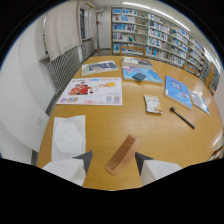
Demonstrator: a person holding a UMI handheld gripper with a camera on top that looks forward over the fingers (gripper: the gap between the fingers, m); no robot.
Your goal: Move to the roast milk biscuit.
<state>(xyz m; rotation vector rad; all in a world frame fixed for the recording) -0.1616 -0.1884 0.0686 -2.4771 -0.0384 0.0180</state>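
Hovering with fingers spread and empty, the gripper (113, 161) frames a wooden comb (120, 154); the roast milk biscuit (153, 104) lies well beyond, unreached.

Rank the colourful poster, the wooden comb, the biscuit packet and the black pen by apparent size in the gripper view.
1. colourful poster
2. wooden comb, though it lies nearest, just ahead of the open fingers, which inflates it
3. biscuit packet and black pen: too alike to rank
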